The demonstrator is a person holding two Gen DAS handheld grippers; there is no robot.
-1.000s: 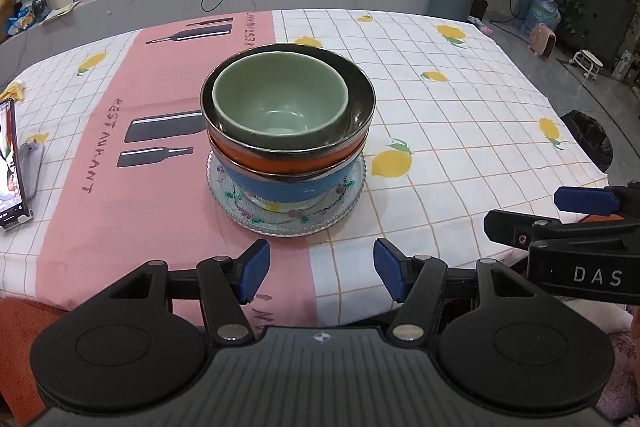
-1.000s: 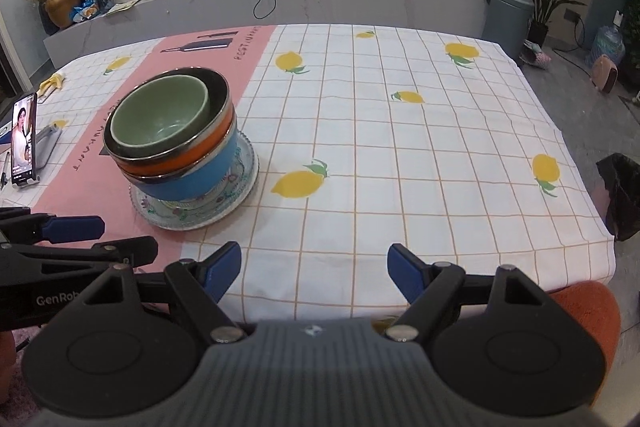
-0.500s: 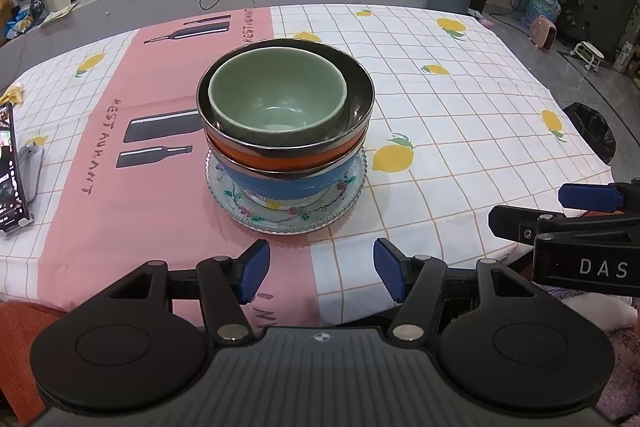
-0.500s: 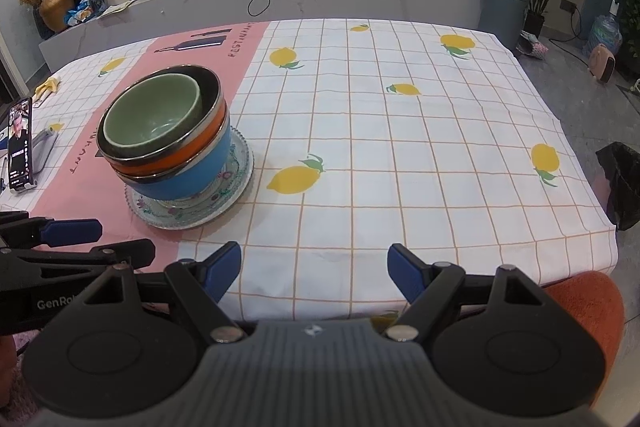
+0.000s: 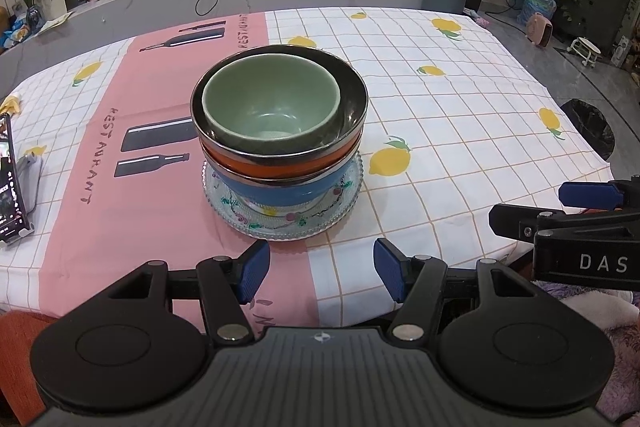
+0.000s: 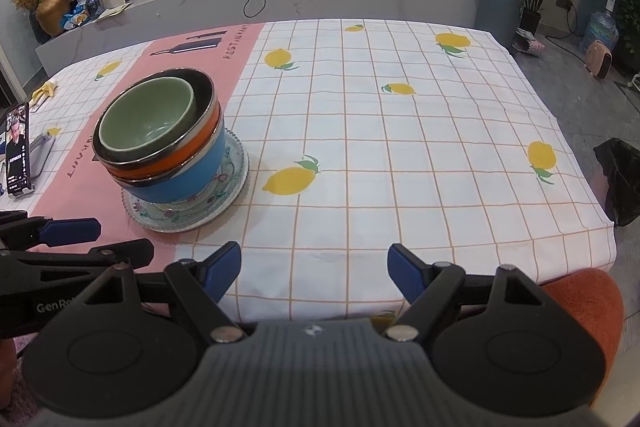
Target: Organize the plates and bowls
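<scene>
Phone propped at far left table edge; green bowl nested in orange, blue bowls on glass plate, centre-left; open lemon cloth rightward. Left gripper, right gripper: fingers apart, empty, near edge

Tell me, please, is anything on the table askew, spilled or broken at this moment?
Nothing is spilled or broken. One small oddity: the green bowl sits off-centre inside the steel-rimmed orange bowl, pushed toward its left side. The stack stands upright on the blue bowl and glass plate. Both grippers, left and right, are open and apart from it.
</scene>
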